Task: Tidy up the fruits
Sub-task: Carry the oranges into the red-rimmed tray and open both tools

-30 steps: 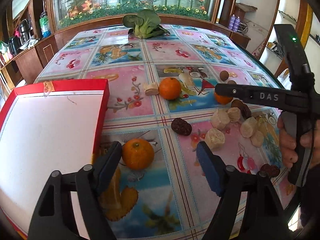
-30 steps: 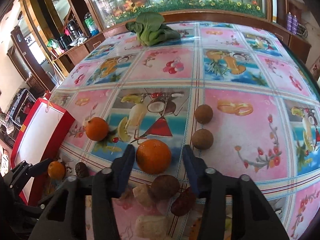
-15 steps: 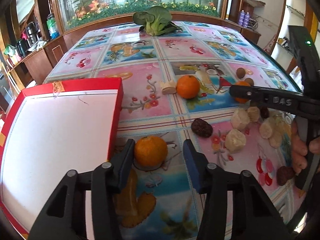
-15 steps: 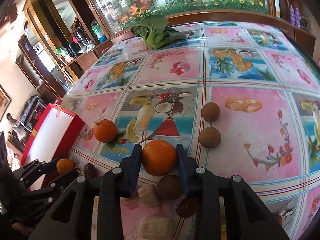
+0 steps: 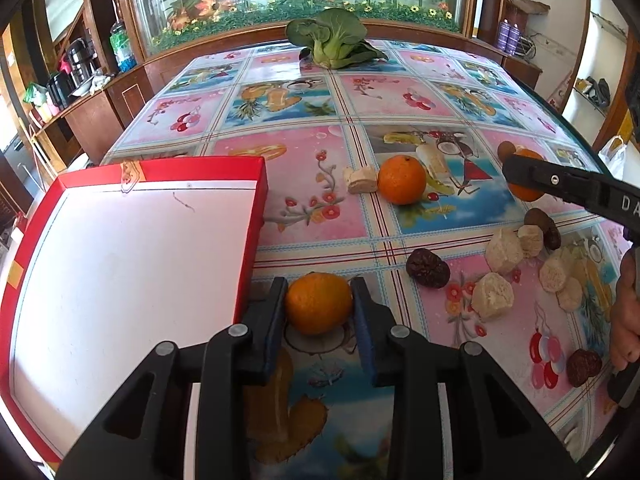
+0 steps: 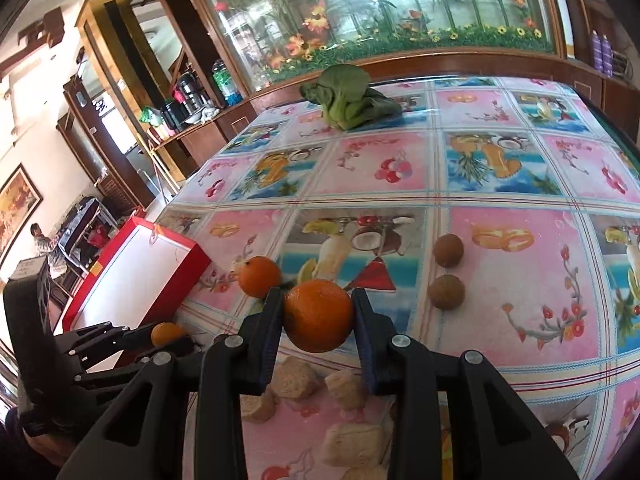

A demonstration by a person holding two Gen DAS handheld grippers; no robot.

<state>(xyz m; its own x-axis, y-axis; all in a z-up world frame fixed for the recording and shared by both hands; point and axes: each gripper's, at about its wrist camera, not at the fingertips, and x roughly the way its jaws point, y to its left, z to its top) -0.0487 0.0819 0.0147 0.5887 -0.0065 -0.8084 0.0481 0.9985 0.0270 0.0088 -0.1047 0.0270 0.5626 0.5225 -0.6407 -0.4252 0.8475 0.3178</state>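
**Q:** Where is the scene set, and what is held?

**A:** Behind a large table (image 5: 280,128) covered in a glossy fruit-print cloth, a wide aquarium with plants is seen. Near the left edge a red box (image 5: 256,216) with a white inside lies open. The left gripper (image 5: 319,312) is pinched on a small orange (image 5: 319,303) just beside the box wall, low over the cloth; whether the fruit is lifted cannot be told. The right gripper (image 6: 319,316) is pinched on a larger orange (image 6: 318,315), which appears raised over the pale chunks (image 6: 294,380) below it.

**Q:** How are the oranges expected to handle?

**A:** Each is judged to be light, firm yet slightly yielding, with a smooth rind that could roll or slip from flat pads. A hold across the widest part is best, as is done now, with moderate pressure so the skin is not bruised.

**Q:** What is shown in one view and not in the other?

**A:** From the left wrist, the box's bare white floor, a dark wrinkled fruit (image 5: 427,268) and a third orange (image 5: 402,179) mid-table are seen clearly. From the right wrist, two brown round fruits (image 6: 446,292) are shown in full, and the left gripper (image 6: 168,336) is seen from the side. A leafy green vegetable (image 6: 348,100) at the far end is seen in both.
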